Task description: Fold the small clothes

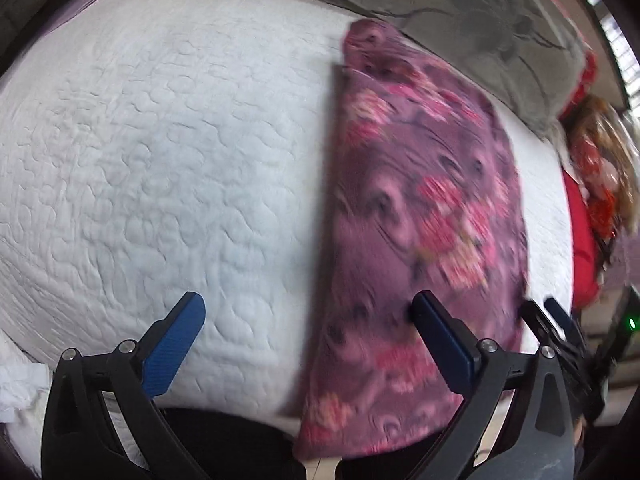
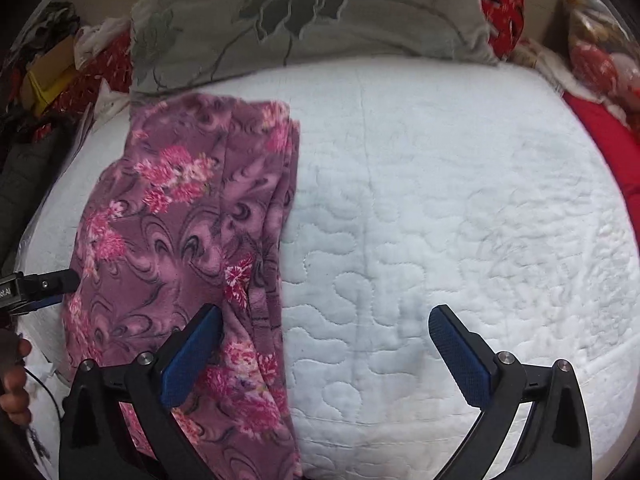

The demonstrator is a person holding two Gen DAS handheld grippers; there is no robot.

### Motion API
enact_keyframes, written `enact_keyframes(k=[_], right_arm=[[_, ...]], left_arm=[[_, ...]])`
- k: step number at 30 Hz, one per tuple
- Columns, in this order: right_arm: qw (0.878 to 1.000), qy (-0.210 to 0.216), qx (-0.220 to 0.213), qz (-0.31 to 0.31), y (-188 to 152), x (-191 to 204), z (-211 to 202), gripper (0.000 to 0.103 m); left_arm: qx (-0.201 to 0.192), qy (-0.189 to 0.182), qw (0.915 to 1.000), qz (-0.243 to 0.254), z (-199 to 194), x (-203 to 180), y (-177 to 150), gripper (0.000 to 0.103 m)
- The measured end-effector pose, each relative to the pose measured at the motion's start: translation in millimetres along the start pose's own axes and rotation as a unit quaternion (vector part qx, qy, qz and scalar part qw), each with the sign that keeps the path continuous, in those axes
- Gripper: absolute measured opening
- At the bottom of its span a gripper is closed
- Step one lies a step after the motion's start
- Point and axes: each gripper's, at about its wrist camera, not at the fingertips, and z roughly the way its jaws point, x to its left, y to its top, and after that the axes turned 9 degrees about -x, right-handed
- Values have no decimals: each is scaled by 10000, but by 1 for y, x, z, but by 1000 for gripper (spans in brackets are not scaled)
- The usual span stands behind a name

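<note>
While purple garment [image 2: 188, 248] lies folded, grey pillow [image 2: 304, 20] overlaps its far end.

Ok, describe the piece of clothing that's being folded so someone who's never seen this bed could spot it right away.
Find the white quilted bedspread that covers most of the view, with a grey flowered pillow at its far edge. Just in front of that pillow lies the purple garment, folded into a long narrow strip running toward the camera. Its swirly purple fleece with pink flower clusters sets it apart from the plain white quilt and grey pillow.
</note>
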Motion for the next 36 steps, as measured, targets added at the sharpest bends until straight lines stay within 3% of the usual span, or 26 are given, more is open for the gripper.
enact_keyframes(k=[3, 5, 8, 12, 16, 22, 36], right_arm=[[9994, -214, 133, -236, -10, -2, 7, 102], [9997, -89, 207, 80, -12, -11, 11, 102], [9991, -292, 223, 225, -7, -12, 1, 103], [9990, -319, 67, -299, -11, 1, -30, 103], [9980, -150, -237, -560, -29, 17, -70, 103], [9960, -224, -550, -670, -48, 31, -104, 103], [9893, -583, -1019, -873, -75, 29, -138, 103]], left_arm=[[186, 186, 9991, 340, 11, -6, -18, 103], [257, 310, 9979, 514, 14, -9, -27, 103], [12, 354, 9965, 760, -4, -14, -35, 103], [-425, 417, 9932, 1004, -31, -14, -51, 103], [-523, 418, 9916, 1110, -45, -13, -70, 103], [-773, 471, 9865, 1368, -56, -20, -90, 103], [-1313, 548, 9774, 1564, -88, -41, -119, 103]])
